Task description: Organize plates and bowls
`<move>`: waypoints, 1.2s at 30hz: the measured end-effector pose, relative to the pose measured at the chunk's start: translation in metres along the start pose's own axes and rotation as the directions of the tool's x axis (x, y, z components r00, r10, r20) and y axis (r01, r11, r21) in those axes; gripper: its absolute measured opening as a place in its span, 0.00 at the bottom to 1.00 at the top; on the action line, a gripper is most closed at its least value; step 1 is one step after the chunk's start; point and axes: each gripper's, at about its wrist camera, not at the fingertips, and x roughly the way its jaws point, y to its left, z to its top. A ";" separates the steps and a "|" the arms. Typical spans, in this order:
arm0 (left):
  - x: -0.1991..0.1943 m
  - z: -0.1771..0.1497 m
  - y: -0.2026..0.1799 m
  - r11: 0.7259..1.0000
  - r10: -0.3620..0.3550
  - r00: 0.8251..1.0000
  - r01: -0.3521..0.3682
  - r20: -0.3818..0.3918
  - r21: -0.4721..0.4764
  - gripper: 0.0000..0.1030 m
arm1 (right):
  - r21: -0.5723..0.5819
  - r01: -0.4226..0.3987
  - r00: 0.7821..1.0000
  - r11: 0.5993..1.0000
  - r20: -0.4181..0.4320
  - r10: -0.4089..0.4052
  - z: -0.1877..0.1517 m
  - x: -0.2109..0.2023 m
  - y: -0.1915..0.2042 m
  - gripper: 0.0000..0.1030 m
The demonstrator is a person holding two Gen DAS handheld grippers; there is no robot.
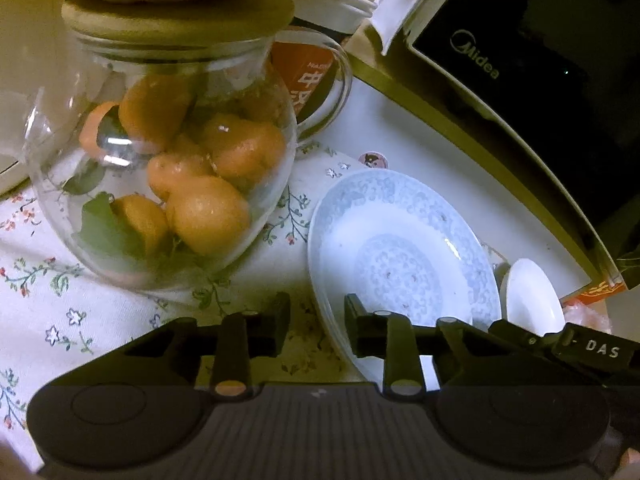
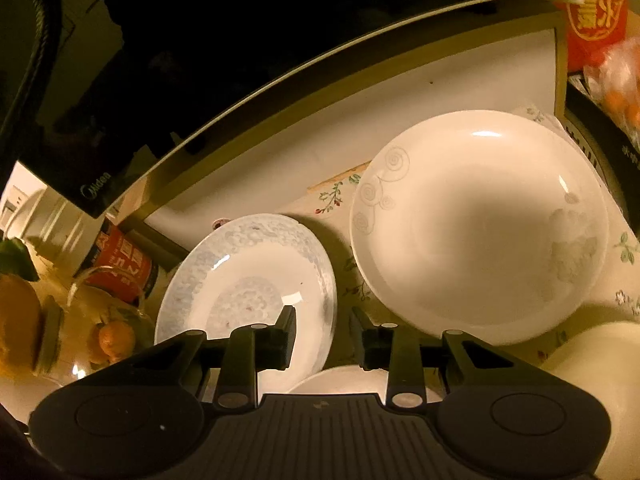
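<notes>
A blue-patterned plate (image 1: 404, 248) lies on the floral tablecloth (image 1: 80, 312), slightly tilted. My left gripper (image 1: 316, 320) straddles its left rim, one finger over the plate and the other outside it. A strip of cloth shows between the rim and the outer finger, so the jaws stand open. In the right wrist view my right gripper (image 2: 324, 332) straddles the right rim of the same blue-patterned plate (image 2: 240, 280), with a dark gap beside the rim, also open. A small white bowl (image 1: 532, 300) sits just right of the plate. A large white plate (image 2: 480, 228) lies further right.
A glass jar of oranges (image 1: 168, 168) stands close on the plate's left, with a red can (image 1: 312, 80) behind it. A black microwave (image 1: 500, 60) on a white ledge borders the far side. Another white dish (image 2: 592, 380) sits at the near right.
</notes>
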 end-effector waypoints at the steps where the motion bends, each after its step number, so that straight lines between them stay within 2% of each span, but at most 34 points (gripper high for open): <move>1: 0.001 0.000 0.000 1.000 -0.004 1.000 0.004 -0.001 0.002 0.18 | -0.001 0.005 1.000 1.000 -0.002 -0.005 0.000 0.002 0.000 0.28; 5: 0.004 -0.001 0.001 1.000 -0.014 1.000 0.014 0.002 0.020 0.14 | -0.004 0.013 1.000 1.000 -0.012 -0.013 -0.003 0.012 0.000 0.25; 6: 0.004 -0.001 0.001 0.999 -0.026 1.000 0.026 -0.002 0.022 0.11 | -0.007 0.013 1.000 1.000 -0.013 -0.013 -0.004 0.014 0.000 0.22; 10: 0.004 0.000 -0.001 0.999 -0.017 1.000 0.017 0.001 0.047 0.10 | -0.005 0.011 1.000 1.000 -0.005 -0.011 -0.006 0.019 0.001 0.09; 12: 0.006 0.000 -0.001 0.999 -0.016 1.000 0.016 0.000 0.052 0.10 | -0.014 0.022 1.000 1.000 0.004 -0.022 -0.006 0.017 0.002 0.07; 23: 0.002 0.000 -0.001 0.999 -0.014 1.000 0.015 -0.012 0.043 0.10 | 0.025 -0.022 0.999 0.999 0.025 0.021 -0.003 0.010 -0.002 0.07; 36: -0.023 0.002 -0.009 0.996 -0.034 0.999 0.032 0.023 0.081 0.11 | 0.038 -0.055 0.998 0.998 0.034 0.054 0.002 -0.008 -0.004 0.07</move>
